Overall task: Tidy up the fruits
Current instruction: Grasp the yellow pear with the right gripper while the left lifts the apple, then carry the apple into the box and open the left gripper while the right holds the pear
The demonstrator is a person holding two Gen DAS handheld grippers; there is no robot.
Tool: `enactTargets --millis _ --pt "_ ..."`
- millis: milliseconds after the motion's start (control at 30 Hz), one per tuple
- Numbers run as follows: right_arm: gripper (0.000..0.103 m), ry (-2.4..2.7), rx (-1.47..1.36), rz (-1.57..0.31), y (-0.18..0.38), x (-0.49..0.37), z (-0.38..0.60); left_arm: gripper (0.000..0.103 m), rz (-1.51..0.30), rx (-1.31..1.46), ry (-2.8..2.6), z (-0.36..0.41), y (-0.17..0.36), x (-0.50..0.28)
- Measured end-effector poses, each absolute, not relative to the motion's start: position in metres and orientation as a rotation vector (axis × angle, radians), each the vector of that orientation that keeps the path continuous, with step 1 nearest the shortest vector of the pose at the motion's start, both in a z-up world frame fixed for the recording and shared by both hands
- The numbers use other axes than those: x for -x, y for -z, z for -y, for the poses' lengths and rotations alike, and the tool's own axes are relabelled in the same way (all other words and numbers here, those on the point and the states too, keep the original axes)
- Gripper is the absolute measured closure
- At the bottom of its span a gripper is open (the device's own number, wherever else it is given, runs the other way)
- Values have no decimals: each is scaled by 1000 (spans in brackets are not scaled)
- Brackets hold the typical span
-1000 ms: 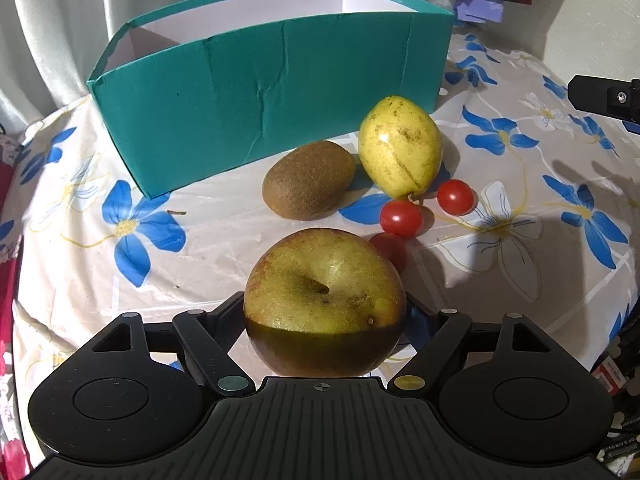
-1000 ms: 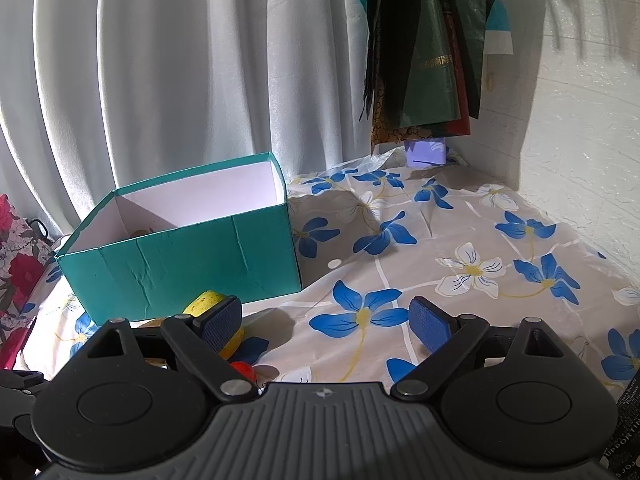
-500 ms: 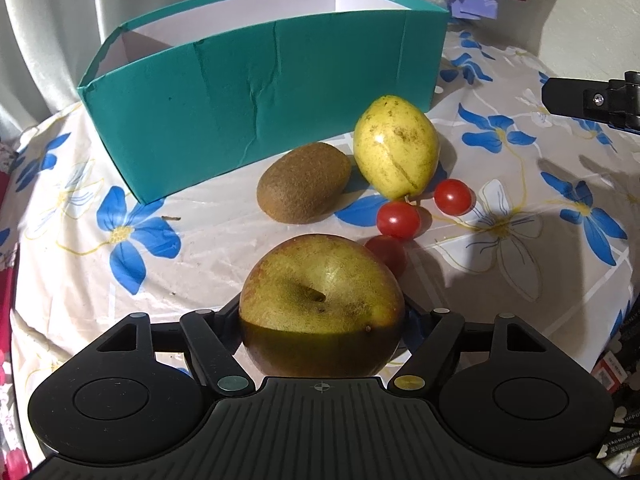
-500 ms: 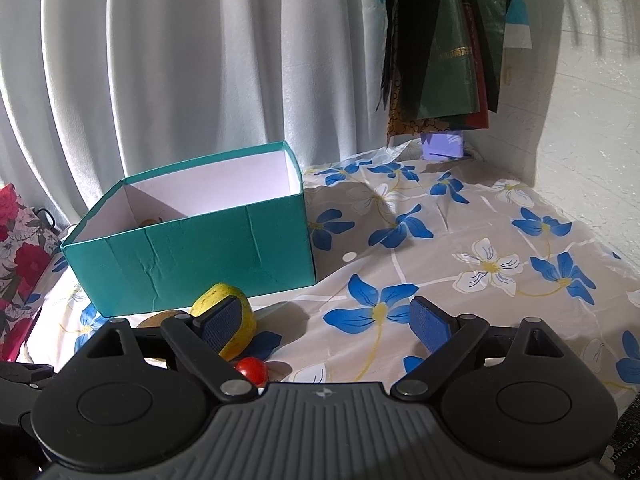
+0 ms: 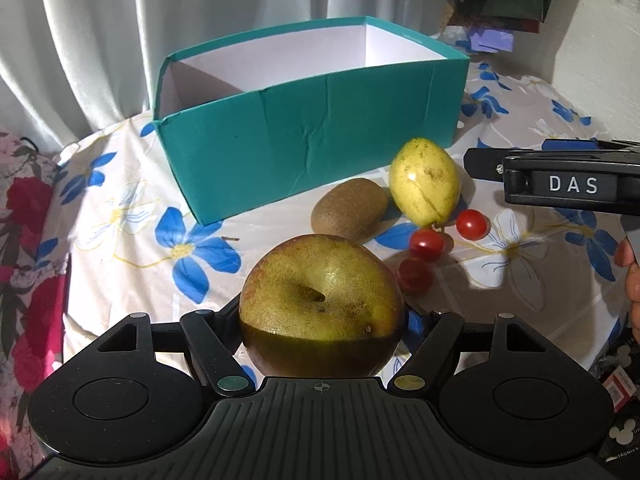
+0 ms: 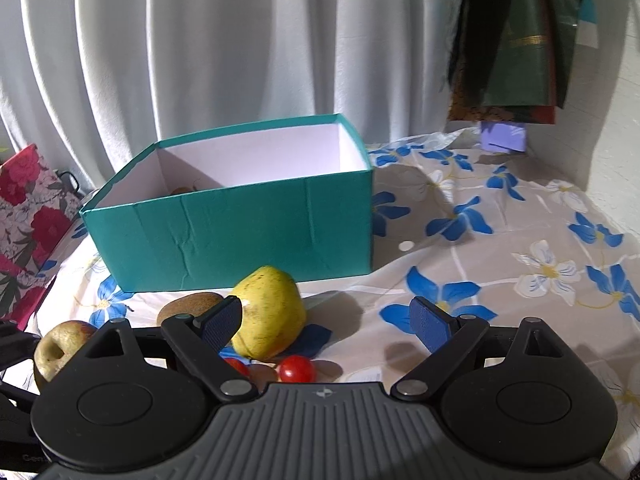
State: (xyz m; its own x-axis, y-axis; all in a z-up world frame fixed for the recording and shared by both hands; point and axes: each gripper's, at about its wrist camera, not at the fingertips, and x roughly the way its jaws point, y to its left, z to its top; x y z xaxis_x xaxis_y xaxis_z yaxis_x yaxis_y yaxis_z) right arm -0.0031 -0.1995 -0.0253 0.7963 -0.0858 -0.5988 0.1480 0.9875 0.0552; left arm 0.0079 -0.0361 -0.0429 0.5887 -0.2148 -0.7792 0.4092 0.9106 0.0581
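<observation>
Teal cardboard box [image 5: 308,144], one, open-topped, stood on the floral-cloth surface [image 5: 120,216]; something brownish lay inside at its left corner, too hidden to name. Left gripper [image 5: 322,316]: jaws clamped on one russet green-brown apple [image 5: 320,304]. Right gripper [image 6: 326,320]: jaws apart, holding nothing. Loose before the box: one brown kiwi [image 5: 350,208], one yellow pear-shaped fruit [image 5: 425,182] touching it, three red cherry tomatoes [image 5: 472,224] just beside.
</observation>
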Motion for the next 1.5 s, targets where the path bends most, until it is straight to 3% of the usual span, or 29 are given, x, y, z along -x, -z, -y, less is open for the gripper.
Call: enactTargets --millis 167,533,1000,1500 --pt "12 90 -66 -658 34 -14 186 25 -881 -219 332 26 42 -11" --pt "36 45 -45 -724 54 -49 175 25 -885 -197 317 20 39 -15" --pt "42 36 -79 -765 69 -60 177 25 -882 -211 307 24 33 -21" --pt "42 150 -126 -593 9 -15 213 25 -793 -237 381 47 -6 -28"
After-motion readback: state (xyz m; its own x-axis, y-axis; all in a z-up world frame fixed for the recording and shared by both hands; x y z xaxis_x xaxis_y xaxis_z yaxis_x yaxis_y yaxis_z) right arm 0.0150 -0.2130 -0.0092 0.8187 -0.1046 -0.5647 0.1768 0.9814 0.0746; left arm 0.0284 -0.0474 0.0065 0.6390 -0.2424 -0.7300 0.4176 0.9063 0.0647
